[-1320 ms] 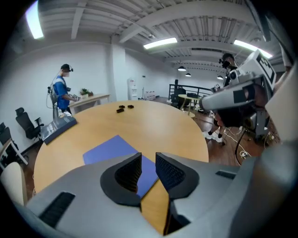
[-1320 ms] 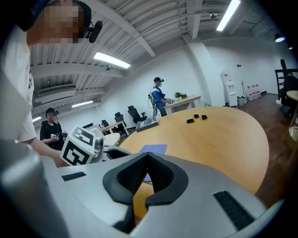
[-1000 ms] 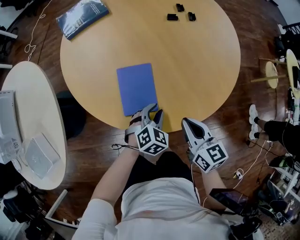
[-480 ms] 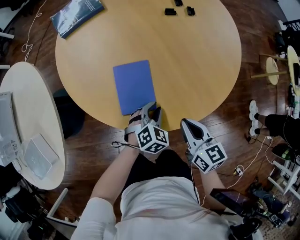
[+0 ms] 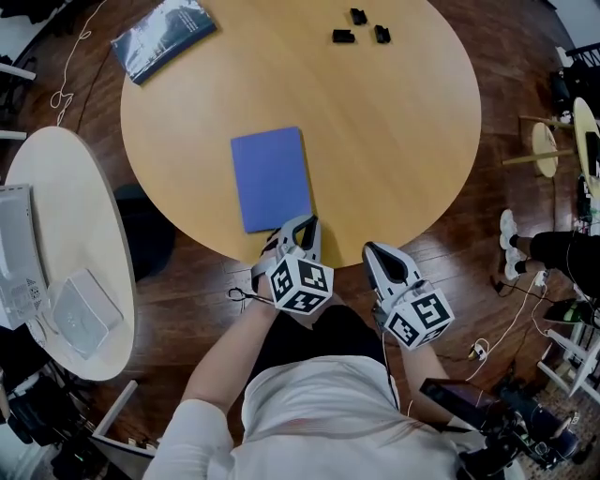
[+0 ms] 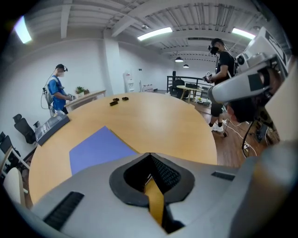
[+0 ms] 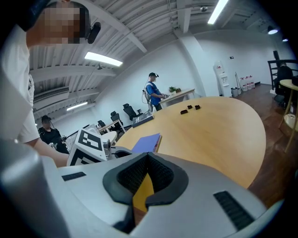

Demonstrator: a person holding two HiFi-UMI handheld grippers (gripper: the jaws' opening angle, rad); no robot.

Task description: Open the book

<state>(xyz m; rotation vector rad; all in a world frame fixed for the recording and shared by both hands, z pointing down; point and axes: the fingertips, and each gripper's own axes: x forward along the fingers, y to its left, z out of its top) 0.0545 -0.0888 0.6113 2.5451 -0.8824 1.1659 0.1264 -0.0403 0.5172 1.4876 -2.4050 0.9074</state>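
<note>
A closed blue book lies flat on the round wooden table, near its front edge. My left gripper is shut, its tips right at the book's near right corner. In the left gripper view the jaws meet with nothing visible between them, and the book lies just beyond, to the left. I cannot tell whether the tips touch the corner. My right gripper hovers off the table's edge, shut and empty. In its view the book lies ahead.
A dark book lies at the table's far left edge, and three small black pieces at the far side. A white side table stands to the left. People stand beyond the table, and cables lie on the wooden floor.
My left gripper's jaws, open before, have closed at the book's near right corner. The right gripper has stayed where it was.
</note>
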